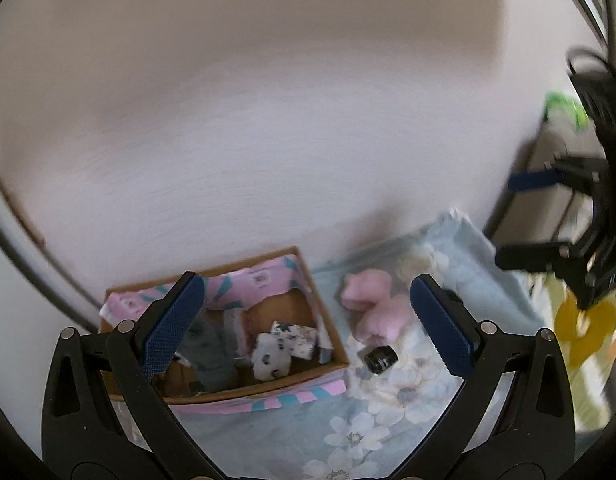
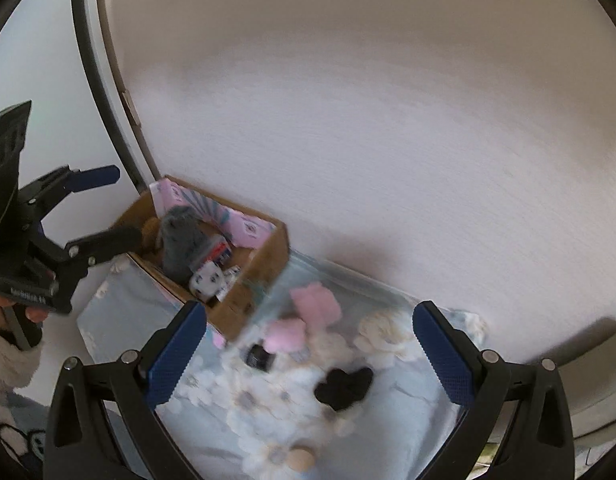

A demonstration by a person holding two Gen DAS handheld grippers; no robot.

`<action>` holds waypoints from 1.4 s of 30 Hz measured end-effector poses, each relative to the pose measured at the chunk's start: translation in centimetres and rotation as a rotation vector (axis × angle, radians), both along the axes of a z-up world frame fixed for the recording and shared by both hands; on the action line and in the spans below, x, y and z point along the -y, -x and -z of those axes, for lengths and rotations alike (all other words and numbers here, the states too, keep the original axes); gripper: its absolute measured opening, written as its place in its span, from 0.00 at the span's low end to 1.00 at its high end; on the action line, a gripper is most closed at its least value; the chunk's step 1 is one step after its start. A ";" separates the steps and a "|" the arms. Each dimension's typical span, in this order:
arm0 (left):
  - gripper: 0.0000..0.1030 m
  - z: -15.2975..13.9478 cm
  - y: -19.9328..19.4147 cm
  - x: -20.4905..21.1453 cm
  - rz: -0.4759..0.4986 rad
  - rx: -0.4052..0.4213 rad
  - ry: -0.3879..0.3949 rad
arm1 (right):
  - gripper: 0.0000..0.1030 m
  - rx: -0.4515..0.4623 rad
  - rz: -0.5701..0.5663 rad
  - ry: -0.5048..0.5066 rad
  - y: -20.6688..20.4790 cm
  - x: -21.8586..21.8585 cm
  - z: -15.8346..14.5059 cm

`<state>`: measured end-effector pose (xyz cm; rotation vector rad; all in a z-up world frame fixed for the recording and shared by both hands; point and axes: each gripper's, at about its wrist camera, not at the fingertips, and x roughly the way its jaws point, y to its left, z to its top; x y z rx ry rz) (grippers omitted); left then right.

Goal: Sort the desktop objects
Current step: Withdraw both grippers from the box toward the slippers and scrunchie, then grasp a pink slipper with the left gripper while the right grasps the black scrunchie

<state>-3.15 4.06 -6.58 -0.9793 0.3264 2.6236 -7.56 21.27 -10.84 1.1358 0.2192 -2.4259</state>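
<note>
A cardboard box (image 1: 332, 346) (image 2: 276, 246) with pink lining stands against the wall. It holds a grey soft item (image 1: 212, 354) (image 2: 182, 236) and white patterned items (image 1: 282, 346) (image 2: 206, 278). On the floral cloth (image 1: 348, 420) (image 2: 388, 412) beside it lie two pink fluffy pieces (image 1: 372, 300) (image 2: 314, 304), a small black cylinder (image 1: 381, 358) (image 2: 260, 357), a black soft item (image 2: 344, 388) and a round wooden piece (image 2: 300, 460). My left gripper (image 1: 308, 326) (image 2: 104, 204) is open and empty above the box. My right gripper (image 2: 310, 356) (image 1: 520, 220) is open and empty above the cloth.
A white wall (image 2: 388, 140) rises right behind the box and cloth. A yellow object (image 1: 584, 332) and a green one (image 1: 564, 106) lie at the right edge of the left wrist view. A dark curved frame (image 2: 100, 92) runs up at the left.
</note>
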 end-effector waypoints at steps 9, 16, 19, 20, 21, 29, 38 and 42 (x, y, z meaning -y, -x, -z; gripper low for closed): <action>0.97 6.5 -0.8 -7.9 0.177 0.030 0.225 | 1.00 0.089 -0.058 -0.033 -0.5 -3.5 4.6; 0.88 12.1 2.1 -11.4 0.261 0.163 0.329 | 1.00 0.145 -0.171 -0.094 0.1 -5.0 9.8; 0.88 14.6 2.9 -12.2 0.250 0.203 0.369 | 1.00 0.194 -0.192 -0.114 1.0 -5.5 13.3; 0.87 15.2 3.1 -12.4 0.241 0.211 0.382 | 1.00 0.208 -0.195 -0.109 1.3 -5.6 14.3; 0.85 15.9 3.4 -12.6 0.224 0.219 0.402 | 1.00 0.221 -0.201 -0.099 1.6 -5.8 15.2; 0.76 19.5 4.6 -13.2 0.141 0.299 0.412 | 1.00 0.233 -0.270 -0.091 3.2 -4.7 18.8; 0.32 21.4 5.0 -12.9 0.115 0.346 0.417 | 0.55 0.252 -0.325 -0.097 3.6 -3.7 19.9; 0.26 21.1 4.7 -12.5 0.118 0.345 0.407 | 0.28 0.265 -0.332 -0.099 3.2 -3.4 20.2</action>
